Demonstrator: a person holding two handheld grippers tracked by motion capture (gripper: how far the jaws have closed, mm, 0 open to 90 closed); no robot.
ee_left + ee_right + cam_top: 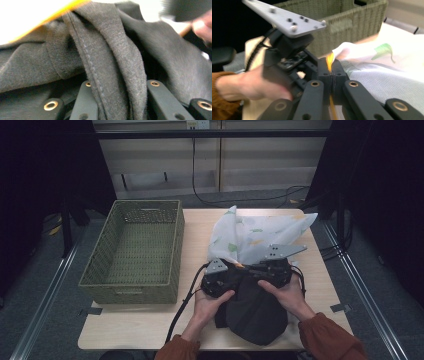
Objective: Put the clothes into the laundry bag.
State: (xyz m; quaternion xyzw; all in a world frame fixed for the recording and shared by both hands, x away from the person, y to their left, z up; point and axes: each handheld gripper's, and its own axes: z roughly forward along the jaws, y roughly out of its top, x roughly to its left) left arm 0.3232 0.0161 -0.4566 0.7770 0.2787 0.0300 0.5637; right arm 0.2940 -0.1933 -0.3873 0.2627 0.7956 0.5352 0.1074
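High view: dark garment on worktop near edge, beside basket. Left gripper fingers pinch garment fold; right gripper fingers clamp its orange-edged hem. Keep both grips firm, lift evenly.

A dark grey garment of soft knit fabric lies bunched on the near part of the table, its rounded bulk toward the near edge. In the left gripper view a stitched, folded edge of it runs upright in thick folds. Just beyond it, touching, lies a white mesh cloth printed with green and yellow leaves, spread and rumpled, trimmed with an orange edge.
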